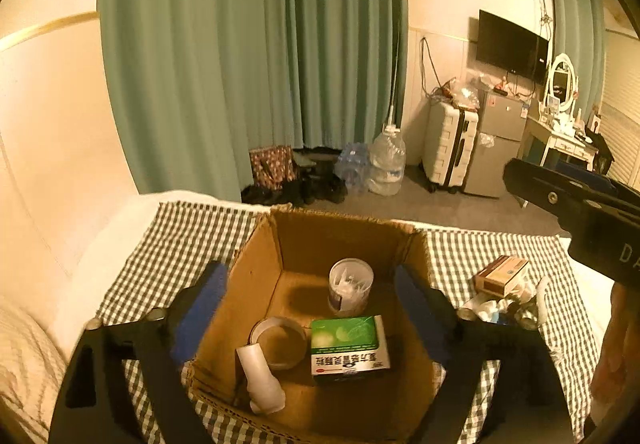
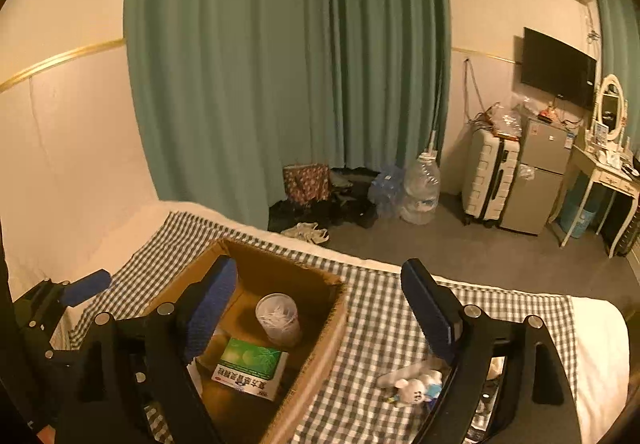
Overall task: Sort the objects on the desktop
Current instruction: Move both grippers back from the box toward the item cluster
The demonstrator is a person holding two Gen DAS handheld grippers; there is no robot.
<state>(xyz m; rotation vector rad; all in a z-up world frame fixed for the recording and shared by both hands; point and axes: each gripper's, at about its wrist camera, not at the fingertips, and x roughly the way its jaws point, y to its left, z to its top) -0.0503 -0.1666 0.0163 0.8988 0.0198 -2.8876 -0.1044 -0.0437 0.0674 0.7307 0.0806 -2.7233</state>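
One open cardboard box (image 1: 256,284) is sitting on a green-and-white checked cloth (image 1: 180,244) that is covering a bed, and four things are lying inside it. One clear round tub (image 1: 351,286) full of white swabs is standing upright toward the far wall of the box. One green-and-white medicine box (image 1: 348,348) is lying flat just in front of it, printed with Chinese characters that are reading upside down from here and a red oval mark at one corner; the characters are too small to make out. One roll of clear tape (image 1: 278,342) is lying flat to the left of the medicine box, and one white tube-like bottle (image 1: 262,380) is leaning against its near edge.

Outside the box, on the cloth to the right, one brown-and-white carton (image 1: 502,275) is resting on a small heap of white and dark oddments that are too jumbled to count. The right wrist view is showing one small white plush toy (image 2: 414,388) lying on the cloth there.

The left claw (image 1: 308,316) is hanging spread wide above the box, with nothing between its blue pads. The right claw (image 2: 320,320) is also spread wide and empty, one finger over the box and the other over the cloth.
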